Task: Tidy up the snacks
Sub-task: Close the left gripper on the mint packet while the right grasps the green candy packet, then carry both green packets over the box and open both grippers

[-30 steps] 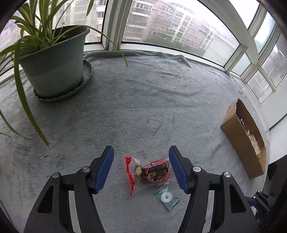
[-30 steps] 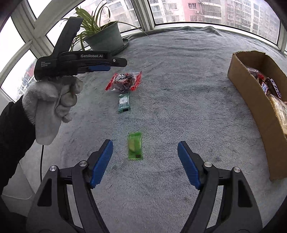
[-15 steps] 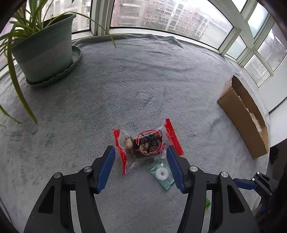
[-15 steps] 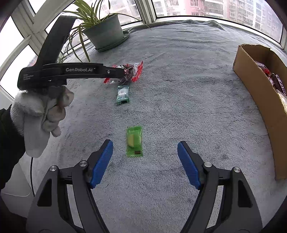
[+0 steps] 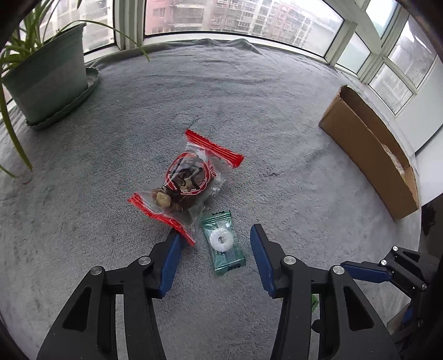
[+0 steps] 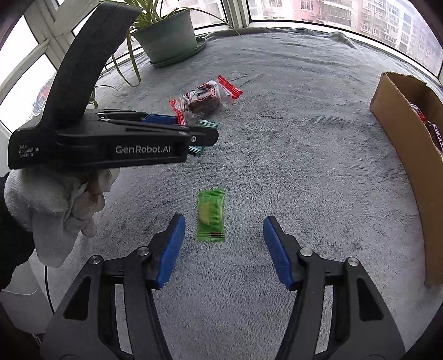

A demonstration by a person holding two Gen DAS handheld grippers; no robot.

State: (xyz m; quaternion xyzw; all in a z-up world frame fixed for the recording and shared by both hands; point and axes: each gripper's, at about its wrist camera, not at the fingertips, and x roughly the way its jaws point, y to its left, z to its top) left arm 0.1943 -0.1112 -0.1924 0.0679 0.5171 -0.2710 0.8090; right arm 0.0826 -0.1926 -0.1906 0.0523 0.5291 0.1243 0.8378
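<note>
Left wrist: left gripper [image 5: 214, 246] straddles the mint [image 5: 223, 243], jaws closing but not yet touching it, likely to lift it clear of the red bag [image 5: 186, 181].

Right wrist: right gripper [image 6: 223, 232] closes around the untouched lime candy [image 6: 210, 215], probably bound for the box [image 6: 402, 144].

Soft, even daylight came through the windows [image 5: 249, 19] beyond the fingers, casting only faint shadows. Both views were sharp in the middle. Their edges bent strongly and the corners went dark.
</note>
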